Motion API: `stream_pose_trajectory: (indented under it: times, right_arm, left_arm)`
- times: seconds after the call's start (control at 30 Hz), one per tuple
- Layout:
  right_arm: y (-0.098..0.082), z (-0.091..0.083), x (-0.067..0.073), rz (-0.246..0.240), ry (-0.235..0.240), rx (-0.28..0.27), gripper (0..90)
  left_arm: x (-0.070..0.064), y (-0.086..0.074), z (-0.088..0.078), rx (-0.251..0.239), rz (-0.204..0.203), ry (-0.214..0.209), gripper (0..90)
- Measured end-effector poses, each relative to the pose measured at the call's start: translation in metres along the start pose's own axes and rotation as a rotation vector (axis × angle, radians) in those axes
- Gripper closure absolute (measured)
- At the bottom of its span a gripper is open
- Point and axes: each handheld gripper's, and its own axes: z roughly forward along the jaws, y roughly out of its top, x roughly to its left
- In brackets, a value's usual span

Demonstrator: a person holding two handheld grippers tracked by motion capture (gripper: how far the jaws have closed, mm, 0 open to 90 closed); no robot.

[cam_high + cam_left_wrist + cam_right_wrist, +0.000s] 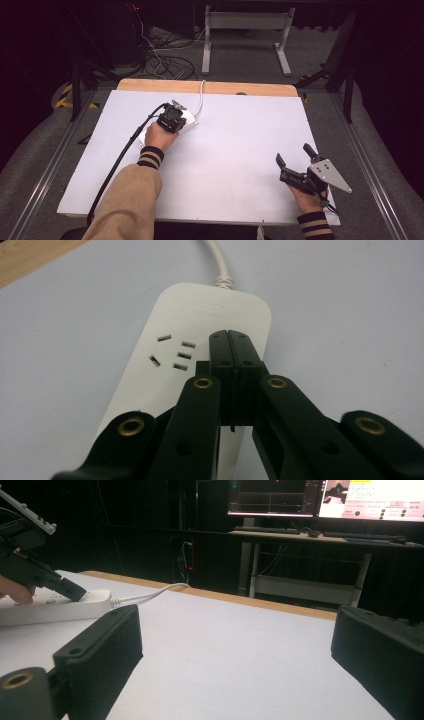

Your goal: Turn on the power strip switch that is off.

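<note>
My left tongs [231, 335], pressed together, tips down on the white power strip [200, 320] at the tabletop's [240, 150] far left; my right tongs [295, 156], spread wide, hover near right.

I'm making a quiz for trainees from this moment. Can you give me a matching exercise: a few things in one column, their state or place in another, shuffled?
Things:
1. left hand-held gripper
2. right hand-held gripper
3. power strip
4. white cable

States or places:
A. jaws spread wide, near the table's right front corner
B. runs from the strip toward the table's far edge
C. jaws closed together, tips over the strip
D. lies flat on the white table top, sockets up

Pairs: 1-C, 2-A, 3-D, 4-B
</note>
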Motion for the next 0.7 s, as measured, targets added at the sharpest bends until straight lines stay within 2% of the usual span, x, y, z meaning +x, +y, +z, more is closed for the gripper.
stream_pose_trajectory:
  times: [0.33, 0.53, 0.6, 0.7]
  right_arm:
    - [-0.0003, 0.0005, 0.0003, -0.001, -0.001, 0.002, 6.5]
    - [-0.0001, 0.0003, 0.0001, -0.001, -0.001, 0.001, 6.5]
    - [-0.0001, 0.0, -0.0001, -0.002, -0.003, 0.0, 6.5]
    - [-0.0002, 0.0001, -0.0002, -0.001, -0.005, -0.001, 6.5]
  left_arm:
    - [0.0023, -0.0008, -0.0005, -0.023, -0.016, -0.005, 90.0]
    - [0.004, -0.0051, 0.0007, -0.085, -0.057, -0.02, 90.0]
    - [0.0028, -0.0057, 0.0008, -0.095, -0.047, -0.013, 90.0]
    - [0.0039, -0.0067, -0.0043, -0.142, -0.038, 0.004, 90.0]
